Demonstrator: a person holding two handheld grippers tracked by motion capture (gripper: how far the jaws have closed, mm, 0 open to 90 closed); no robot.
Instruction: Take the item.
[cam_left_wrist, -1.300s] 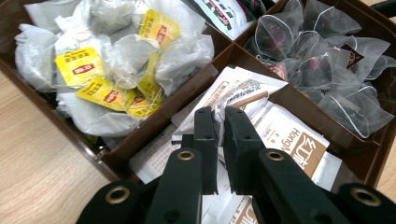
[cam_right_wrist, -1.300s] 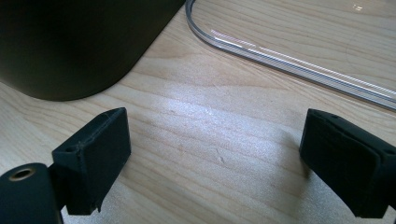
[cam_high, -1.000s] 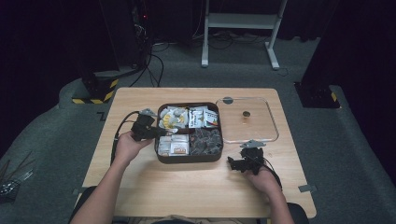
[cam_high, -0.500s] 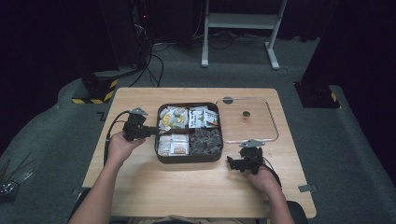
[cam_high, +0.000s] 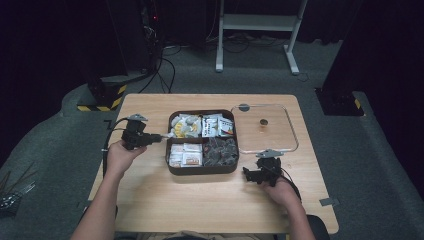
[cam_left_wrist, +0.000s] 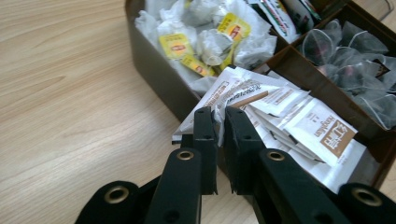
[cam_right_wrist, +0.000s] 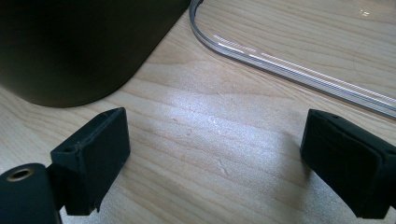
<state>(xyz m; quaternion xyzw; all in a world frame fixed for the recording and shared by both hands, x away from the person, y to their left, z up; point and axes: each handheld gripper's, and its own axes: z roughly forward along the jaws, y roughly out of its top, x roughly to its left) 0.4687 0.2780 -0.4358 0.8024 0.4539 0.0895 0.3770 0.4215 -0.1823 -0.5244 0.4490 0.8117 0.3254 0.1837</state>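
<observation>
Pale wooden tabletop (cam_high: 150, 195) carries a dark brown compartmented box (cam_high: 202, 170) at centre frame; the left hand-held gripper (cam_left_wrist: 218, 122) pinches a white paper sachet (cam_left_wrist: 229, 91) at its edge, while the right hand-held gripper (cam_right_wrist: 215, 163), lower right, gapes wide.

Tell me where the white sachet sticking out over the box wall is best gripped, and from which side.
Grip it by the free corner that overhangs the brown box wall, coming from the table side outside the box. The white sachet is flat and thin, its edge raised clear of the packets beneath. The left gripper already pinches it there with jaws closed; the right gripper rests open on the table.
</observation>
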